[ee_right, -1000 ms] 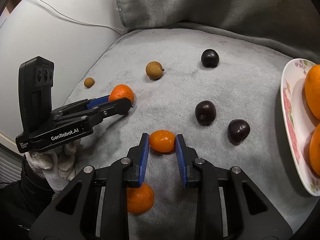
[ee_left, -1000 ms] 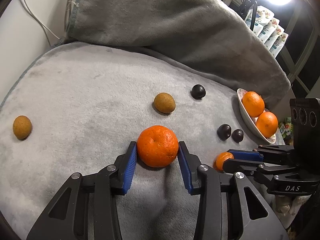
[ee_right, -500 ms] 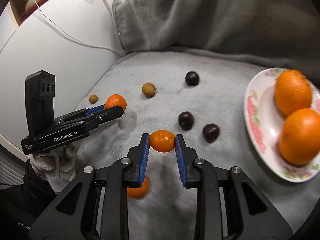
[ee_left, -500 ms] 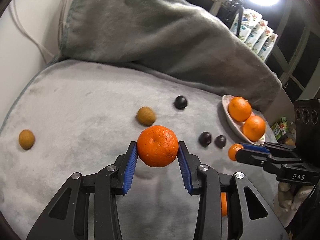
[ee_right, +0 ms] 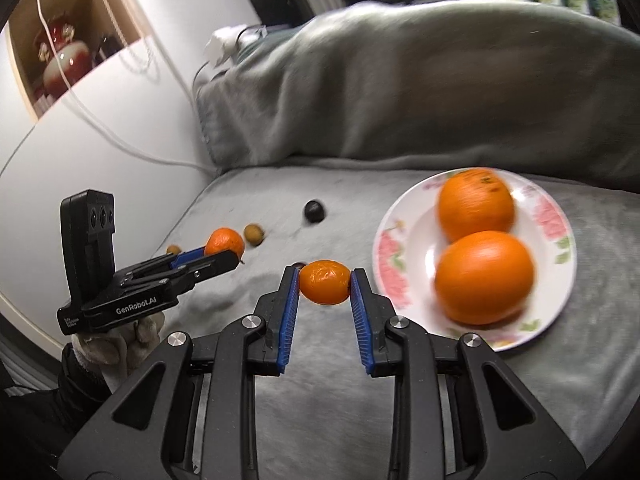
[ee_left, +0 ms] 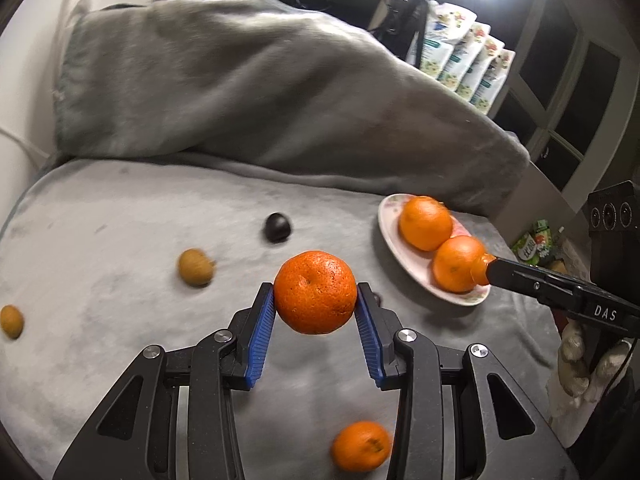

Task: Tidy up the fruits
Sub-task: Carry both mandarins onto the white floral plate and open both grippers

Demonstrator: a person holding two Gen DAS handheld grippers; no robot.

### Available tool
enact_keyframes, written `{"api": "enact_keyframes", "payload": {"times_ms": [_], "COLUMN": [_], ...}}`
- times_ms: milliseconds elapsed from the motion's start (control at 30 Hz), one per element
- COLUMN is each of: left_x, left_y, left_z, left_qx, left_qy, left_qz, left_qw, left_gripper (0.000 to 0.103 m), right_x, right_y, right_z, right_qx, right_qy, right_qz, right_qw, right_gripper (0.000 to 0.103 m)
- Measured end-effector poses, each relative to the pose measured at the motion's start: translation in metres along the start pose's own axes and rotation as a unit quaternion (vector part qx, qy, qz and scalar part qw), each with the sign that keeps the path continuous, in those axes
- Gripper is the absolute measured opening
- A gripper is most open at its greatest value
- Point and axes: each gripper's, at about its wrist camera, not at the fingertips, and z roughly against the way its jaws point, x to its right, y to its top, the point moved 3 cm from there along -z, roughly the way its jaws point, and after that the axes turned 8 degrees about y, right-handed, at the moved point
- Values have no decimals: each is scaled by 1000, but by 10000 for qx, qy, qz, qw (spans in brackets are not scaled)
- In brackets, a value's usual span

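Left gripper (ee_left: pixel 316 312) is clamped on a round orange mandarin (ee_left: pixel 315 292); right gripper (ee_right: pixel 325 286) on a small glossy kumquat (ee_right: pixel 325 282). Soft, easily bruised fruit is best held across its widest part.

Both grippers are black, with ribbed blue pads on the fingers (ee_left: pixel 260 336) and silver screws. One side reads "GenRobot.AI", another "DAS". The hands wear pale knit gloves (ee_right: pixel 120 344) over dark sleeves.
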Motion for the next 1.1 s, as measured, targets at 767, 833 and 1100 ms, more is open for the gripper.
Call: {"api": "enact_keyframes", "payload": {"times_ms": [767,833,1100], "left_x": [79,82,93], "left_y": [14,16,22], "left_z": [-36,-41,-53], "left_qx": [-246,-271,-341], "left_qy": [-292,-256,-168], "left_qz": [-700,-744,-893], "left_qw": [9968,9965,9953], "left_gripper": [38,38,39], "right_x": [93,103,132], "right_y": [8,9,12], "right_z": [55,55,45], "right_qx": [624,637,627], "right_qy": [-825,-842,-884], "right_qz": [-428,-504,-734], "right_qw": [9937,9931,9914], "right_gripper": [27,27,27]}}
